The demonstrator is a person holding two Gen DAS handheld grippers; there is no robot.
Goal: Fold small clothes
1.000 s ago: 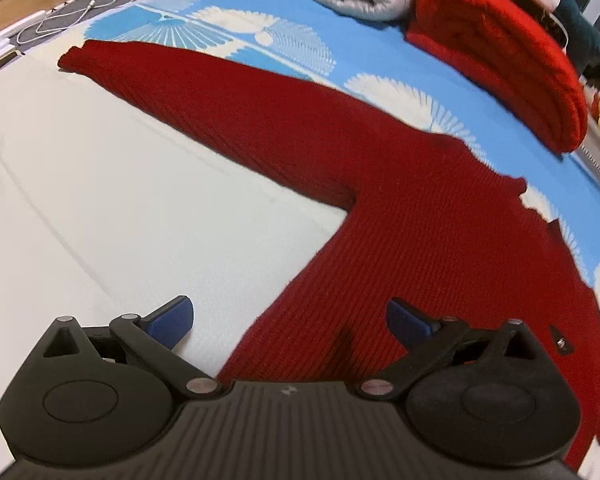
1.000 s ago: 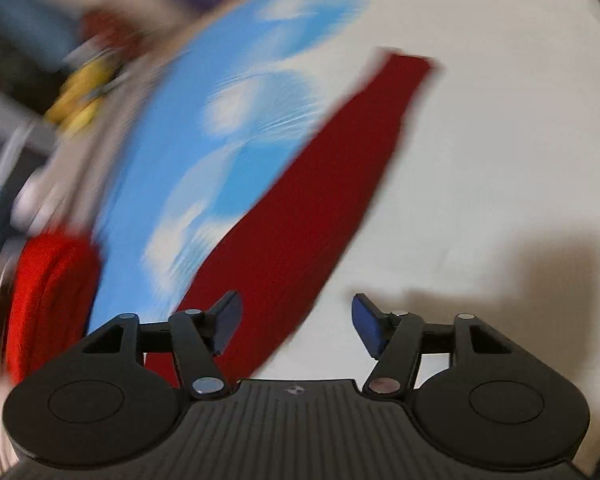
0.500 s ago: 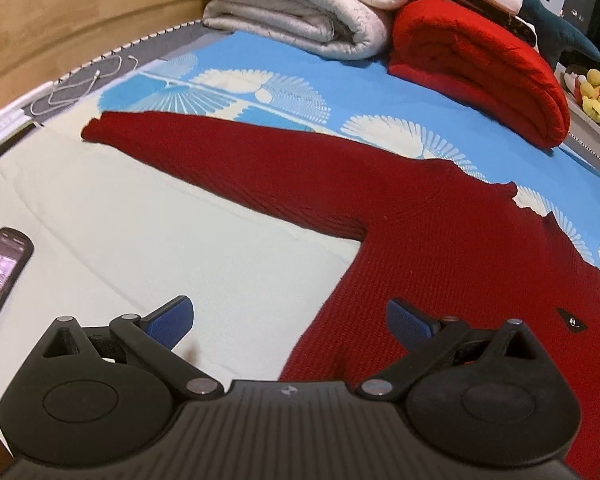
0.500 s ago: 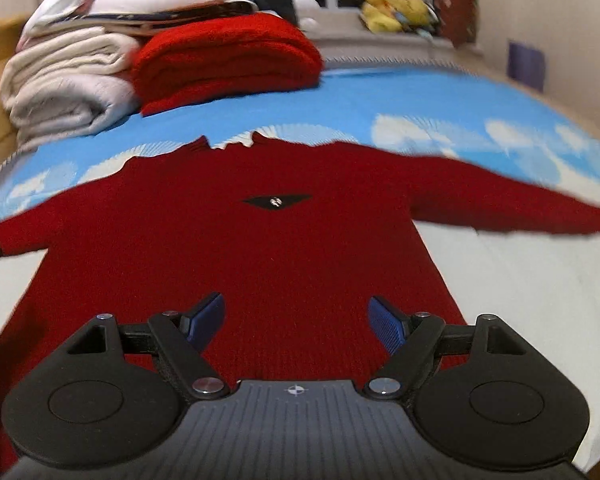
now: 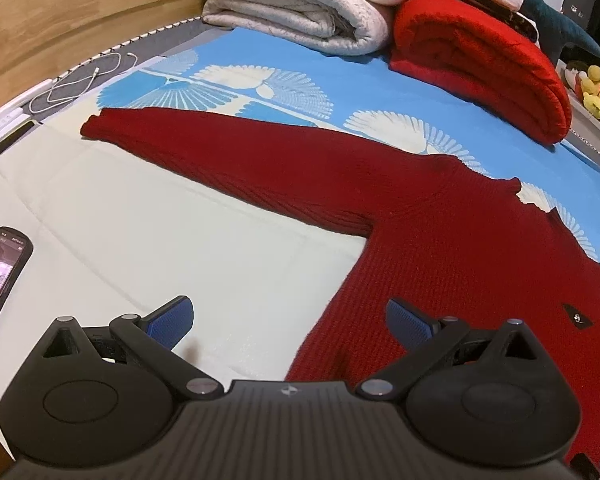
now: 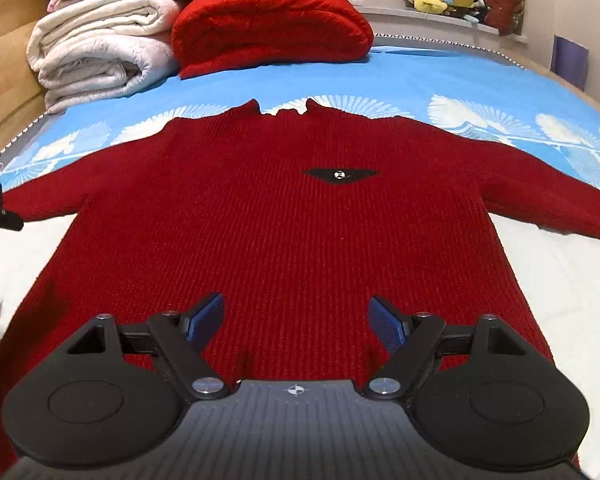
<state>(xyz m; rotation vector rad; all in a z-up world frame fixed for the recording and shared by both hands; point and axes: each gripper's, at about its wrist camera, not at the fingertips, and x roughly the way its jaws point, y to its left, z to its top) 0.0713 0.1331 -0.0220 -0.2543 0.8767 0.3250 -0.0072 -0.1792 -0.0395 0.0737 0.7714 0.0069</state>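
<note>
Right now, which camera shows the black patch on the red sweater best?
The right wrist view: the black patch faces it centrally on the red sweater. The left wrist view shows it small, near the right edge.

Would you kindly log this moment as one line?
stage: pre-fold | sweater: flat, sleeves spread | left gripper: open, empty, at sweater's side edge | right gripper: open, empty, over hem

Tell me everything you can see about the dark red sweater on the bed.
The dark red sweater is a ribbed knit lying flat, front up, both sleeves spread sideways, not yet folded. A small black diamond patch with a pale button-like badge sits on the chest. Its split collar points toward the piled blankets. It rests half on the blue patterned sheet, half on the white cover. Neither open gripper grips it.
</note>
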